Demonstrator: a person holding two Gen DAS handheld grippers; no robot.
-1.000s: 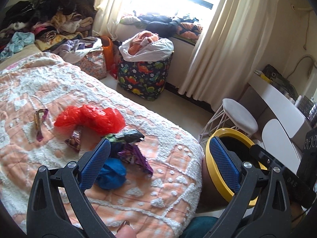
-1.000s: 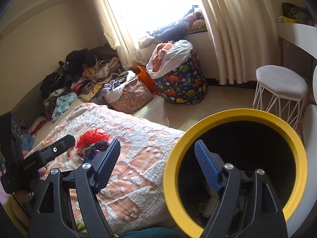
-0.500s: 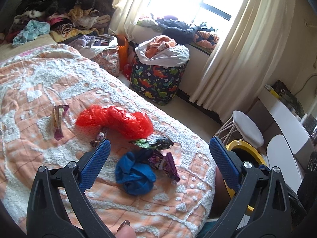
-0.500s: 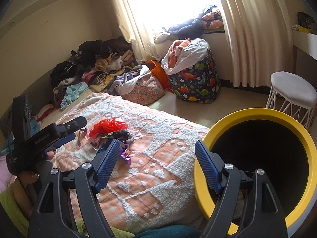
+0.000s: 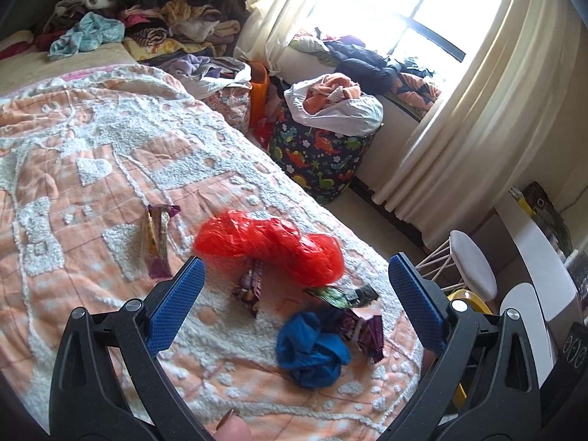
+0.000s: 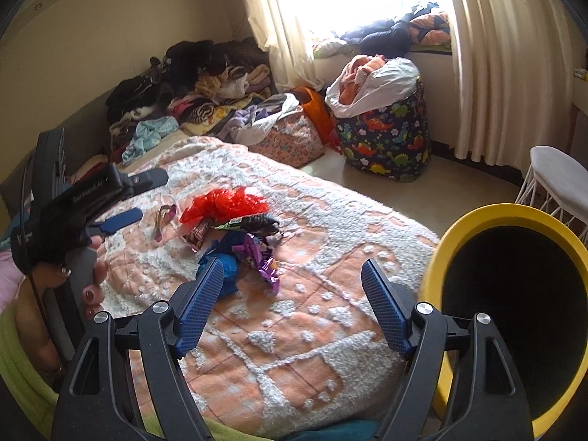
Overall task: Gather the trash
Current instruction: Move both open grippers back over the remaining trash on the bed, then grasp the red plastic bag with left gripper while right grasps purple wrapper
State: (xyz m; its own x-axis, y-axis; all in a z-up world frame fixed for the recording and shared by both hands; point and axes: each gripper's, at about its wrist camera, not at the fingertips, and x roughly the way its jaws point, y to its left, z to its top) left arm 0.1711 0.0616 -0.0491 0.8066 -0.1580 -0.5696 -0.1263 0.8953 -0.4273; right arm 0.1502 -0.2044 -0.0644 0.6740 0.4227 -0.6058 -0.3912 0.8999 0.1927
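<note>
- Left gripper (image 5: 294,294): fingers wide apart, nothing between them, low centre of the left wrist view, above the bedspread (image 5: 92,139).
- Right gripper (image 6: 292,305): fingers wide apart, empty.
- Trash at centre of the left wrist view, on the bedspread: red plastic bag (image 5: 268,246), blue crumpled bag (image 5: 312,349), purple wrappers (image 5: 362,330), separate wrapper (image 5: 158,242) further left.
- Yellow-rimmed bin (image 6: 514,312) at lower right of the right wrist view, beside the bed.

White lettering on left gripper (image 6: 121,198) body, too blurred to read. Wrapper print illegible.
</note>
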